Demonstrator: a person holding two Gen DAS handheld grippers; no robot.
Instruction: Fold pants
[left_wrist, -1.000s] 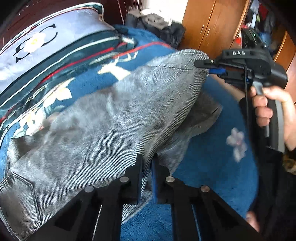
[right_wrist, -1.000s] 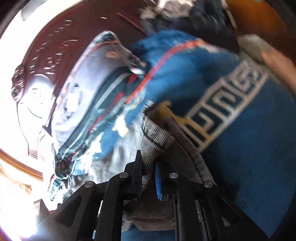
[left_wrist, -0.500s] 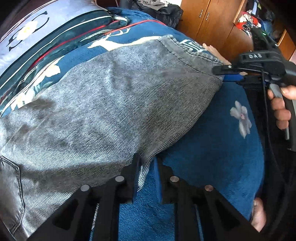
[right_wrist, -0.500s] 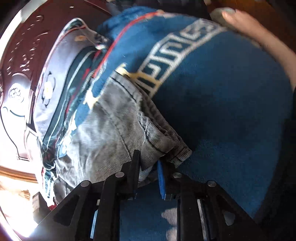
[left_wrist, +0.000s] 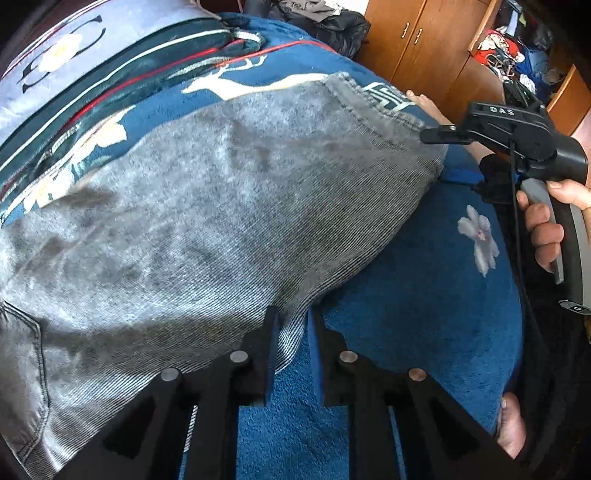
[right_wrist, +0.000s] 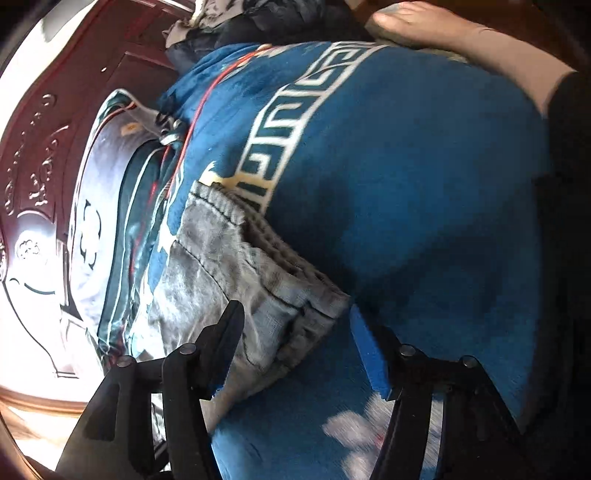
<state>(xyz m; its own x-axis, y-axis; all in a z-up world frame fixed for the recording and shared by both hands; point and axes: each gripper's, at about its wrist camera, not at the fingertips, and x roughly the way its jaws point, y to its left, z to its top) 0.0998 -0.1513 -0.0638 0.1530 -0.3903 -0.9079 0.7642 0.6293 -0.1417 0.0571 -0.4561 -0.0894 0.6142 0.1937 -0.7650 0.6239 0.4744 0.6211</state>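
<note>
Grey corduroy pants (left_wrist: 207, 229) lie folded over on a blue patterned blanket (left_wrist: 417, 325) on a bed. My left gripper (left_wrist: 293, 325) holds its fingers close on the pants' near folded edge, with cloth still between them. My right gripper (right_wrist: 295, 321) is open, its jaws spread around the hem end of the pants (right_wrist: 280, 295), which rests on the blanket. In the left wrist view the right gripper (left_wrist: 443, 155) sits at the far right corner of the pants, held by a hand.
A grey and dark green folded quilt (left_wrist: 92, 74) lies at the bed's far left by a dark wooden headboard (right_wrist: 44, 122). Wooden wardrobes (left_wrist: 424, 40) stand beyond the bed. A bare foot (right_wrist: 413, 18) rests on the blanket's far edge.
The pant leg was carried over and laid flat on the blanket. My right gripper opened and let go of the hem. The left gripper's fingers have parted slightly.
</note>
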